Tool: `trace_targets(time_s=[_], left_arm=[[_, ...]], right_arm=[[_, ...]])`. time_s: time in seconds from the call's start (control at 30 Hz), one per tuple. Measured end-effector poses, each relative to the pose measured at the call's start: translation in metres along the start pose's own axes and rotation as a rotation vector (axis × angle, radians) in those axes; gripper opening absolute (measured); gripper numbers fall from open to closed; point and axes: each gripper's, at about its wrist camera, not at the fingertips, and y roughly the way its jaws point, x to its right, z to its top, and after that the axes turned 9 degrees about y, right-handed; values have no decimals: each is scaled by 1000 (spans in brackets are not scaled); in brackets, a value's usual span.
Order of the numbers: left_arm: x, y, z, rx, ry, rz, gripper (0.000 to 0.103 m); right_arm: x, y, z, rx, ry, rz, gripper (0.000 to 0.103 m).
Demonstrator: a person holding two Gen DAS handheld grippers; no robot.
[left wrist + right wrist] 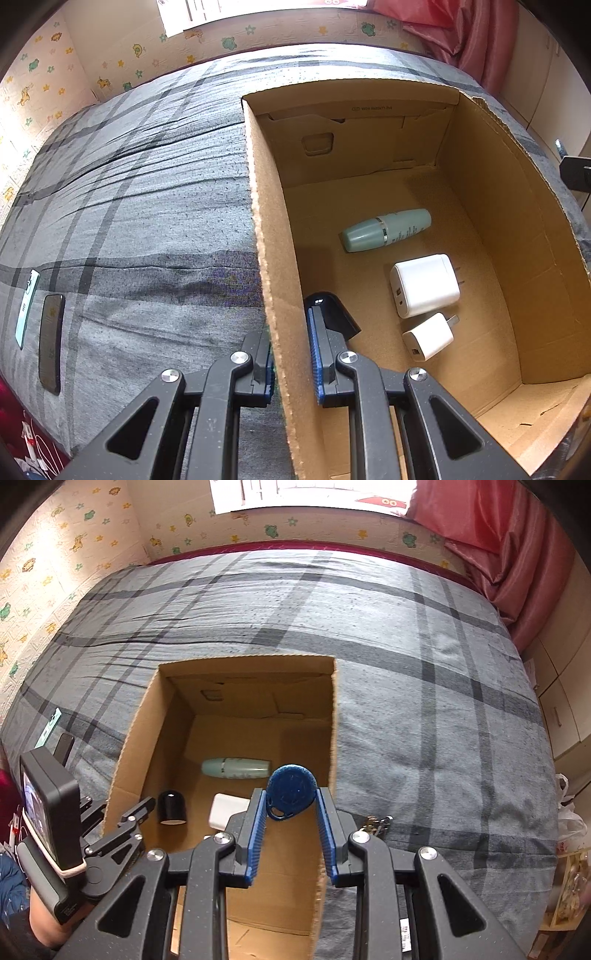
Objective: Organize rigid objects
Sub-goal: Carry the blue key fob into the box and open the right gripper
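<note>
Cardboard box [280,258] sits open-topped on a bed with a grey plaid cover [147,206]. Left gripper [291,354] is clamped tight on the box's near left wall, one finger outside, one inside. Seen from the right wrist camera, the left gripper [142,808] sits at the box's left edge with its camera unit behind it.

Right gripper [290,801] holds a blue teardrop key fob [291,790] between its blue pads, jaws narrow, pinching the fob by its sides. The fob hangs over the box [147,709], near its right wall, above the floor of the box.

Inside the box: a pale green bottle [386,229] lying on its side, a large white charger [424,285] just beside a small white charger [428,336], and a black cap-shaped object [332,314] near the left wall, right by the inner left finger.

Outside the box, on the bed to the left: a dark phone [51,341] and a mint green phone [26,306] side by side. A bunch of keys [376,823] lies on the bed just right of the box.
</note>
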Motion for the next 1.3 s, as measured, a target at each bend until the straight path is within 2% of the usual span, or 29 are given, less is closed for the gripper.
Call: trace_targets(time_s=[0.43, 0.83, 1.3], left_arm=[[-1, 0, 0, 2, 1, -3, 17], [0, -1, -1, 5, 6, 0, 17], [0, -3, -1, 8, 5, 0, 17]], right_arm=[[-40, 42, -25, -85, -41, 33, 28], [-41, 80, -49, -147, -28, 28, 29], [-39, 84, -54, -154, -19, 36, 30]])
